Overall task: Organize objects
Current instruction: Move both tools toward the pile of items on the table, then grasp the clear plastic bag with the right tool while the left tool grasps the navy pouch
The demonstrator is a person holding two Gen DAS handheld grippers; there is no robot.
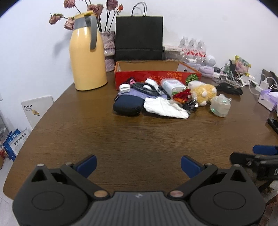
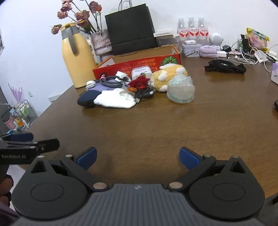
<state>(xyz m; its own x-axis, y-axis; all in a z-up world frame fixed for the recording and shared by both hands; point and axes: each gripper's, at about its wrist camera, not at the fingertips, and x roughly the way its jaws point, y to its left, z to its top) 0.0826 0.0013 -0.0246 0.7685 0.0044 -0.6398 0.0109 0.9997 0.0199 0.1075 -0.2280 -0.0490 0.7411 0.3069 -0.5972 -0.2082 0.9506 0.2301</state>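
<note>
A lived-in home or small office room: a wooden tabletop [image 1: 121, 135] against a white wall, with a yellow thermos jug [image 1: 86, 57], dried flowers [image 1: 93, 8], bottled water [image 2: 191, 31] and charger cables [image 2: 243, 57].

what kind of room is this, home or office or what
Probably a lived-in home or small office room: a wooden table against a white wall carries a yellow thermos jug, a vase of dried roses, bottled water and a tangle of chargers and cables.
</note>
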